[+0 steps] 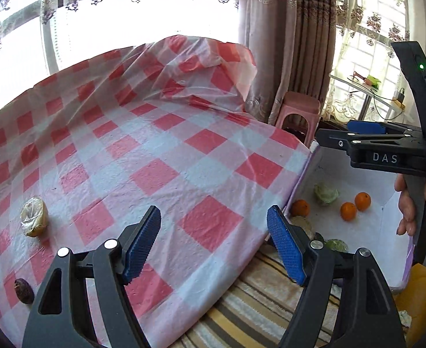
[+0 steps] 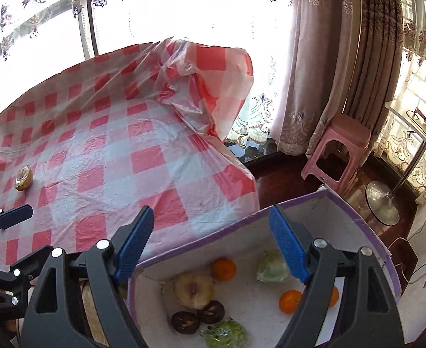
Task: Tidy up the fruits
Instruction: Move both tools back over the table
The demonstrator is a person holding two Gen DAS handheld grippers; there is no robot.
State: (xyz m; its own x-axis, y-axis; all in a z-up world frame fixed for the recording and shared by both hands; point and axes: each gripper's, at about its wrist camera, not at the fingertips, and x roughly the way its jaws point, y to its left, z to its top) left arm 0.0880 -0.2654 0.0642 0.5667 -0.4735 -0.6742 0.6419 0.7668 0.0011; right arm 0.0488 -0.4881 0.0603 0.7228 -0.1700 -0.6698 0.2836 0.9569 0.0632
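A plastic-wrapped yellow fruit (image 1: 34, 217) and a small dark fruit (image 1: 23, 291) lie on the red-checked tablecloth (image 1: 155, 159) at the left. My left gripper (image 1: 214, 243) is open and empty over the table's front edge. My right gripper (image 2: 211, 245) is open and empty above a white box (image 2: 314, 208) beside the table. The box holds oranges (image 2: 224, 268), a wrapped pale fruit (image 2: 194, 290), dark round fruits (image 2: 185, 322), a wrapped green fruit (image 2: 272, 268) and green grapes (image 2: 226, 335). The wrapped yellow fruit also shows far left in the right wrist view (image 2: 23, 178).
The cloth is bunched up at the table's far right corner (image 2: 210, 87). A pink stool (image 2: 337, 150) stands by the curtains. A side table on a round metal base (image 2: 382, 203) stands at the right. A striped blanket (image 1: 256, 304) lies below the table edge.
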